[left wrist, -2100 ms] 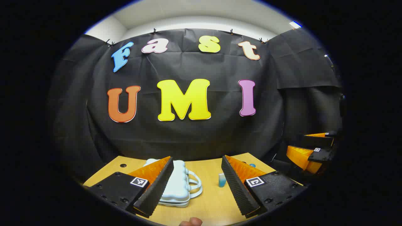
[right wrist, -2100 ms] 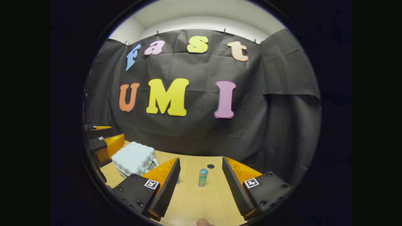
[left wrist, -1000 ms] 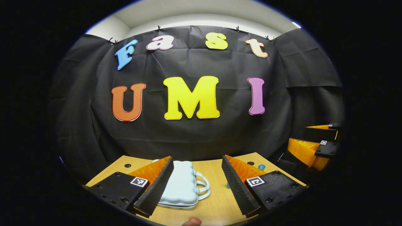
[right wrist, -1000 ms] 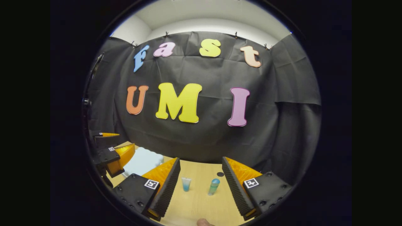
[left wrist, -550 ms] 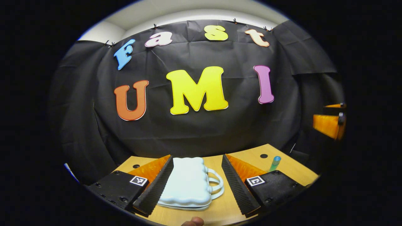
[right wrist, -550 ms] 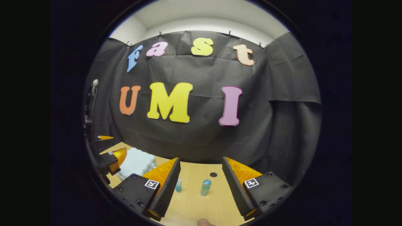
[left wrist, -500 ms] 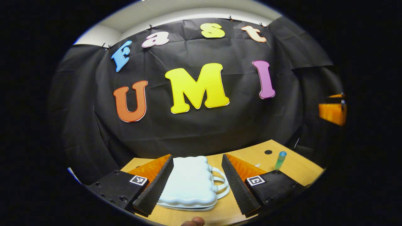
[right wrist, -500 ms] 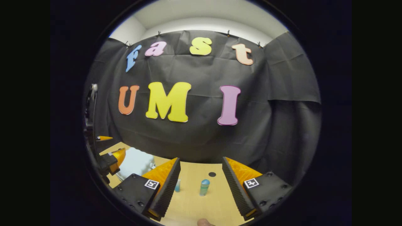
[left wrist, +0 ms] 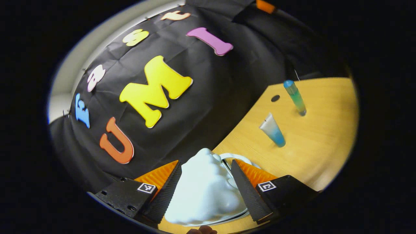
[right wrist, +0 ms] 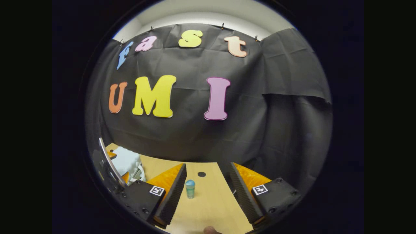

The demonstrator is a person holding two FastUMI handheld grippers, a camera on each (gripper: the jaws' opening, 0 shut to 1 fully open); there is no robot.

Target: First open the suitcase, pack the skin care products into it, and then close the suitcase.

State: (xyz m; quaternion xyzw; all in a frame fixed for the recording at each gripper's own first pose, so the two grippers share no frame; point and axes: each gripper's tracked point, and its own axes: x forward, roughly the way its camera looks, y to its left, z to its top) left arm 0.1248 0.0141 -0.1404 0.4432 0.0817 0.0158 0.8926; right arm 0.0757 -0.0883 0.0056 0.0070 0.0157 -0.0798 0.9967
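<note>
Pale blue-white moulded plastic, bumpy like a quilted shell, is sitting between the fingers of the left tool (left wrist: pixel 205 191): this is the suitcase (left wrist: pixel 204 191), lying flat and still closed on the wooden worktop (left wrist: pixel 318 136), its looped handle (left wrist: pixel 239 158) poking out on the far side. The left tool's fingers are standing apart, flanking the case; whether they are touching its sides cannot be told, and they are not clamping it. The view is rolling strongly to one side. Well apart from the case, a squeeze tube (left wrist: pixel 273 130) and a slim bottle (left wrist: pixel 294 97) with a blue cap are standing upright. In the right gripper view the right tool (right wrist: pixel 208 191) is hanging open over the worktop with the bottle just ahead of its fingers. The case looks light and stiff but smooth, so it is likely to slide; a hold at the seam beside the handle, with the base steadied, seems the best way to lift the lid. The tube looks soft, the bottle rigid and easy to tip.
</note>
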